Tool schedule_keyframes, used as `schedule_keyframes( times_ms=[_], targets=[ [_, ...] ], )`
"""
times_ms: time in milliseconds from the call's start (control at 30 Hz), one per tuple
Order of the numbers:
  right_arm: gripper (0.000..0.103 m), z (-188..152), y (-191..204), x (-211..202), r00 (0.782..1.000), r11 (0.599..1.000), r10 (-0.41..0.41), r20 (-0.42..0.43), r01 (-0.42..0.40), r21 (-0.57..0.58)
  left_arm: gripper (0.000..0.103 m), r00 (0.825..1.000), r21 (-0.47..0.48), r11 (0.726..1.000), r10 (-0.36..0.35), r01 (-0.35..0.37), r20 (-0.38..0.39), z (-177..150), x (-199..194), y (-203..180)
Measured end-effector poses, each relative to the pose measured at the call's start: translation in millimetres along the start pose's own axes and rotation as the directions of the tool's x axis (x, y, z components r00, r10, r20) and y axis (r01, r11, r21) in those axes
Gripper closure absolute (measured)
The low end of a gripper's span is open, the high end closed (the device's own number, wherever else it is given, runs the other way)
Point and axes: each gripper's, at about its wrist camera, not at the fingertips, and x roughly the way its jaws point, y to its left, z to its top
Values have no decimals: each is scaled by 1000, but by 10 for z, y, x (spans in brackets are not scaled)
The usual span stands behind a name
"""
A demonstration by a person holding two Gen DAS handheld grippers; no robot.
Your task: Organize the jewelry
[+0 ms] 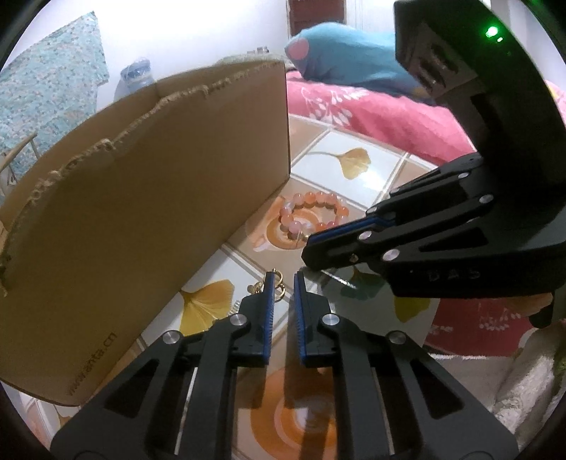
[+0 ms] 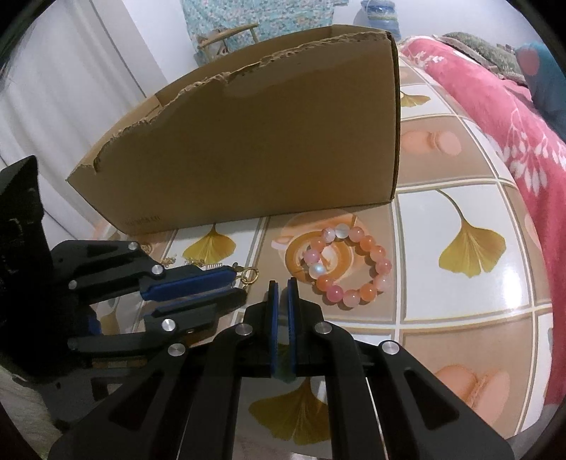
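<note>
Bead bracelet (image 2: 348, 263) beyond closed jaws of right gripper (image 2: 282, 283); gold chain (image 1: 281, 293) beside narrowly parted jaws of left gripper (image 1: 283, 279)

Cool, fairly dim room light, brightest off the white wall (image 1: 184, 32) behind. The glossy tablecloth (image 2: 460, 283) throws back pale glare. The cardboard box (image 1: 141, 219) face sits in shade. Fisheye bends every edge, corners go black, and the far bedding (image 1: 371, 113) is soft.
</note>
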Motion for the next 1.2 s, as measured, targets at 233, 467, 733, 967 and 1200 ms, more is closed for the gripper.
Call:
schedule_keyframes(
  times_ms=[233,467,733,967,1200],
  targets=[
    [98,-116,-127,-95,1000,1000,21,10,-21,11,93,997,-49,997,-56,53,-57,35,12,94],
    [98,-172,-124,-136,1000,1000,28,12,-28,6,93,988,-122,987,-117,104,-100,-19,-41,220],
    [97,-124,-15,-161,998,998,62,4,-62,-33,93,991,-128,987,-110,99,-82,-129,-126,216],
    [97,-41,35,-90,997,995,64,-31,-66,-75,93,995,-155,986,-77,67,-61,-132,-109,284],
    [86,77,96,-9,997,990,41,-73,-50,-135,93,995,-159,985,-81,72,-50,-155,-146,307]
  ],
)
